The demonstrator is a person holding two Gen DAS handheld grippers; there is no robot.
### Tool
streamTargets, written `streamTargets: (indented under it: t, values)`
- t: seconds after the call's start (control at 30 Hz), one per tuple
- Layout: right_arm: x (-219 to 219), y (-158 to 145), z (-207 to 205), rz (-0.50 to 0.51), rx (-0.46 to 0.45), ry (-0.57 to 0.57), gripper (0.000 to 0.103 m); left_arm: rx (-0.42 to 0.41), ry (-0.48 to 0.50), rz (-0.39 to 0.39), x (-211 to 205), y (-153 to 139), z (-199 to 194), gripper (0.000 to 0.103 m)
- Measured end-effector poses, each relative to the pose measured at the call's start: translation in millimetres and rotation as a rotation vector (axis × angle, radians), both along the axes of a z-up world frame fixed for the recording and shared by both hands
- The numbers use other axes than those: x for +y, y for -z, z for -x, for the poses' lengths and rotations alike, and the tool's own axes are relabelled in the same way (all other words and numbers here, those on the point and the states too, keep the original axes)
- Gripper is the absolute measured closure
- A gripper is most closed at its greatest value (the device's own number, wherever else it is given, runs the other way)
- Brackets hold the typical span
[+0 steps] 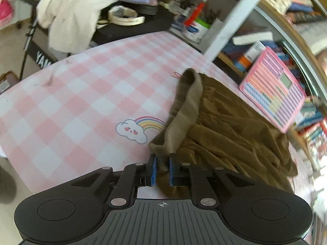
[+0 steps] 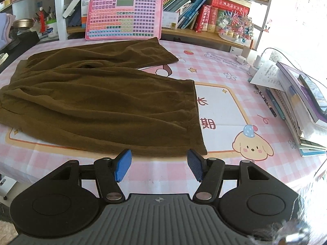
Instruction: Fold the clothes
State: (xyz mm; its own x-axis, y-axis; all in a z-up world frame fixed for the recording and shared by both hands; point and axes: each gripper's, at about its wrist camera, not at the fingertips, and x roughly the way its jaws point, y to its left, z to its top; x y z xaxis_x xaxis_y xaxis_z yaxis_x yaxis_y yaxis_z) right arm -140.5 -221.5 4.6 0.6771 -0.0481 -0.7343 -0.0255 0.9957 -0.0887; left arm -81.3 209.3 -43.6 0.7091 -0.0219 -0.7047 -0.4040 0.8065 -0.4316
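brown trousers (image 2: 98,100) lie spread, legs parted.

Brown trousers (image 2: 98,102) spread flat on checked cloth (waistband (image 1: 184,110) lifted, pinched).

From my left tongs (image 1: 162,168) I lose the far end of the brown trousers (image 1: 224,134), whose legs run out of sight past the right side, and the pinched bit of waistband (image 1: 184,110) is hidden between the blue pads. The shelf books (image 1: 312,110) there are smeared with blur, titles unreadable. From my right tongs (image 2: 159,165) the trousers' waist end is cut by the left edge, and a fuzzy grey thing (image 2: 286,230) at bottom right I cannot identify.
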Motion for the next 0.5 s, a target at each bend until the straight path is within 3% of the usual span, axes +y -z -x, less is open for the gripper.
streamTargets:
  t: [0.23,0.4,0.5]
  values:
    - [11,1,-2,-0.010,0.005,-0.015,0.045,0.003,0.014,-0.044,-2,-7,14,0.078]
    - [16,1,-2,-0.024,0.005,-0.010,0.044,-0.017,0.125,-0.135,-11,-24,19,0.076]
    - [19,1,-2,-0.033,0.005,-0.007,0.044,-0.028,0.225,-0.214,-25,-32,20,0.060]
